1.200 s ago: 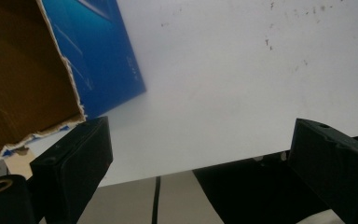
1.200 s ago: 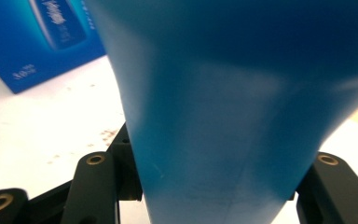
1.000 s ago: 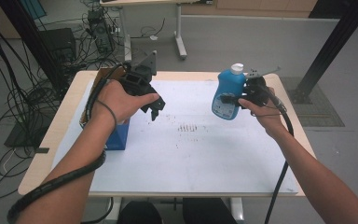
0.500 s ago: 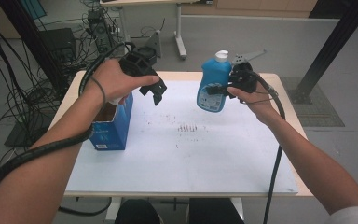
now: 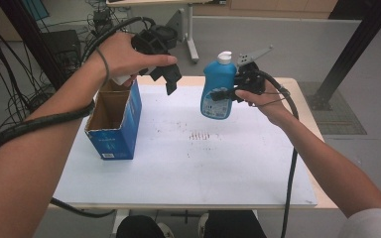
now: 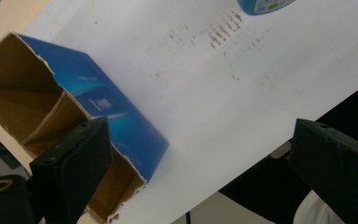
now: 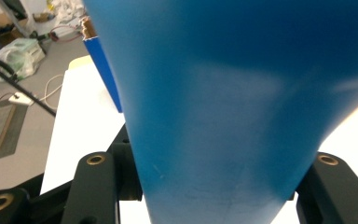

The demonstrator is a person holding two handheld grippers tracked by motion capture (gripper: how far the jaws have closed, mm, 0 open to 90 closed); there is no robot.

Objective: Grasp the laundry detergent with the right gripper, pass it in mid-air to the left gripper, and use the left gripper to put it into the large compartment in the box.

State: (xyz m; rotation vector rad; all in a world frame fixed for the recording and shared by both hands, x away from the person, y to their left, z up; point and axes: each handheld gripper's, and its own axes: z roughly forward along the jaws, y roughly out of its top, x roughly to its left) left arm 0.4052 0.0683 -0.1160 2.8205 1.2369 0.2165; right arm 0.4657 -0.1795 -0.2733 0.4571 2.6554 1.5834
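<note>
Right gripper (image 5: 226,94) clamped on blue plastic bottle with white cap (image 5: 218,88), carried higher toward 12 o'clock, left gripper (image 5: 170,80) jaws apart, risen above open blue cardboard box (image 5: 114,121).

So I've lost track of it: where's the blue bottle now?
High view: the blue bottle hangs above the table's far right, clamped in the right tool, right of the open box.

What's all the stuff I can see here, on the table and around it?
bottle: one, blue with a white cap, held above the table in the right gripper
cardboard box: one, blue outside and brown inside, open top, standing at the table's left side
table: one, white top, small reddish marks near the middle
cables: several, black, on the floor at left
right gripper: one, black, shut on the bottle
left gripper: one, black, jaws apart, raised beside the box
forearms: two, entering from below
</note>
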